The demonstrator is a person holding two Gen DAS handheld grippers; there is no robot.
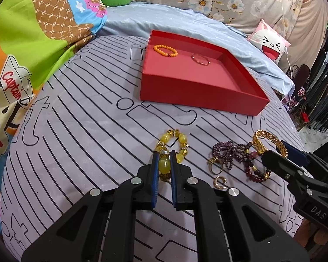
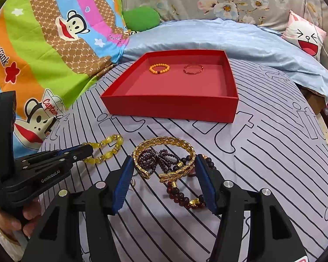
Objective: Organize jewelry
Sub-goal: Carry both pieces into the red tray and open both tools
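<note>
Nearest the left wrist camera: left hand-held gripper (image 1: pixel 164 155), blue pads pinching a large bead of the yellow bead bracelet (image 1: pixel 172 146), which lies on the striped grey bedsheet (image 1: pixel 81 131). Right hand-held gripper (image 2: pixel 165 163) spread wide, pads flanking the gold cuff bracelet (image 2: pixel 164 150); contact on either side cannot be judged. Cuff sits atop tangled purple bead strand (image 2: pixel 157 159), with dark red bead bracelet (image 2: pixel 185 196) just beside. Gold rings (image 1: pixel 218 174) show in the left view; mostly hidden in the right. Red tray (image 2: pixel 170 107) further back holds orange bead bracelet (image 2: pixel 159 68) and thin red bangle (image 2: pixel 193 68), apart. Right view alone shows fingers (image 2: pixel 21 218) holding the left tool's handle.
</note>
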